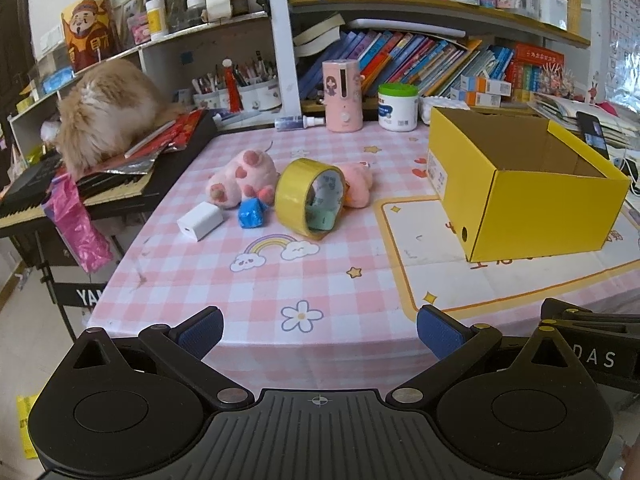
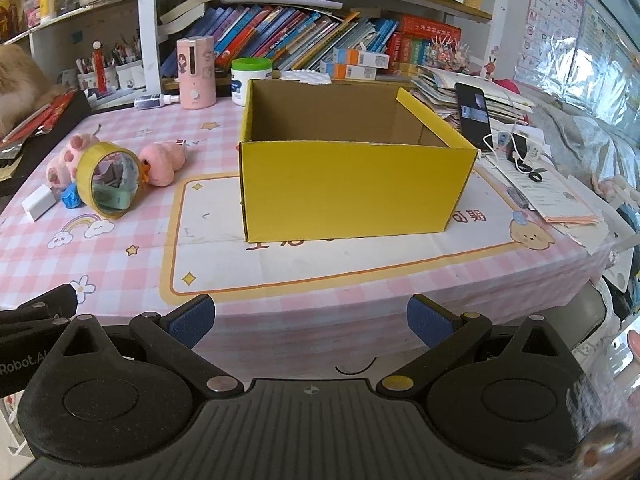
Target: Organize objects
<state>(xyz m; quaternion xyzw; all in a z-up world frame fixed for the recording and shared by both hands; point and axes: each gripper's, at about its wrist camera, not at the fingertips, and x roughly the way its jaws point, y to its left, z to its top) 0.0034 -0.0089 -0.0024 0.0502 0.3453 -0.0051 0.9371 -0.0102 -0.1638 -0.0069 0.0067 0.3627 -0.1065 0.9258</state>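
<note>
Both empty, jaws wide — left gripper [image 1: 319, 330] and right gripper [image 2: 310, 319] short of the worktop [image 1: 248, 280] edge. Tape roll [image 1: 310, 196], plush toys [image 1: 240, 178], charger [image 1: 200, 221] clustered left of the empty yellow box [image 2: 356, 190]. Best to start with the tape — pinch one wall through its hole.

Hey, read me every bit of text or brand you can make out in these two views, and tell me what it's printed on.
"DAS", cut off: right gripper body.
"Robot.A", cut off: left gripper body.
"YA", cut off: keyboard stand.
"A B C" letters: alphabet poster.
Book spines, yellow box label, white jar: too small.
</note>
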